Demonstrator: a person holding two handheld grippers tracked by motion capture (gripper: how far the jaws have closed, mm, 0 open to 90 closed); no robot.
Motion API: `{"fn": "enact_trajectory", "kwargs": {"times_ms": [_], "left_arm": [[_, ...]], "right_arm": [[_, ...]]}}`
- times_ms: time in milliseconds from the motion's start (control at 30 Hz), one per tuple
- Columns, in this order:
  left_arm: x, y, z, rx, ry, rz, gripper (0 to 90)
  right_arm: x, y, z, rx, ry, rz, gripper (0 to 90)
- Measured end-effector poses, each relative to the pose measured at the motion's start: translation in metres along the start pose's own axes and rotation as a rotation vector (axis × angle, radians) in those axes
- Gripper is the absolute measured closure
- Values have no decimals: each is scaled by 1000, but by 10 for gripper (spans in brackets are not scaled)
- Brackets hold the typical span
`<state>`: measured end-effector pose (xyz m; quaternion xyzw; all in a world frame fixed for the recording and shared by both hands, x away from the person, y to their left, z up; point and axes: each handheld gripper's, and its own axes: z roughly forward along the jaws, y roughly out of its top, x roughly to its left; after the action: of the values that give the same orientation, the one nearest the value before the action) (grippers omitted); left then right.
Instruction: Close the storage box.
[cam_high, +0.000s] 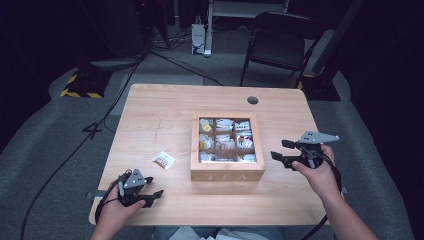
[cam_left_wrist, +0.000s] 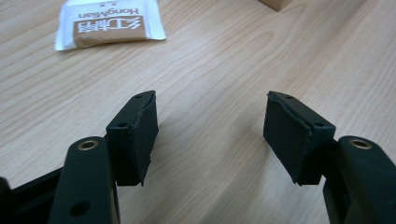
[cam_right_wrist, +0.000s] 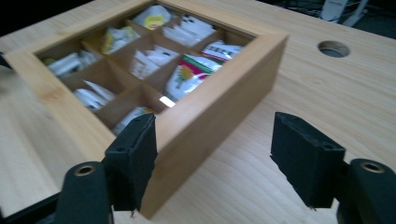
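Sachet (cam_high: 163, 160) lies flat, long axis angled toward tea box (cam_high: 227, 175).

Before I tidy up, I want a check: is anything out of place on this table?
One small white-and-brown tea sachet lies loose on the light wooden table, left of the square wooden tea box, whose nine compartments hold the other sachets. Nothing looks spilled or damaged.
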<state>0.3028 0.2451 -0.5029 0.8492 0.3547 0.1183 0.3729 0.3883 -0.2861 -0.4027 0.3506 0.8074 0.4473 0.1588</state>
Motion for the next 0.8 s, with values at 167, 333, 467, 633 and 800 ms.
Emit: {"fn": "enact_trajectory", "kwargs": {"times_ms": [167, 333, 467, 633, 800], "left_arm": [[3, -1, -1, 7, 22, -3, 331], [5, -2, -2, 10, 26, -7, 291], [6, -2, -1, 19, 51, 5, 271], [8, -1, -1, 28, 60, 6, 243], [9, -1, -1, 27, 64, -1, 209]], "right_arm": [[-24, -8, -3, -2, -28, 35, 260], [-44, -18, -7, 3, -67, 62, 242], [-56, -28, -7, 19, -91, 68, 241], [-68, -43, -4, 38, -119, 67, 238], [-76, -59, -1, 59, -136, 90, 236]]}}
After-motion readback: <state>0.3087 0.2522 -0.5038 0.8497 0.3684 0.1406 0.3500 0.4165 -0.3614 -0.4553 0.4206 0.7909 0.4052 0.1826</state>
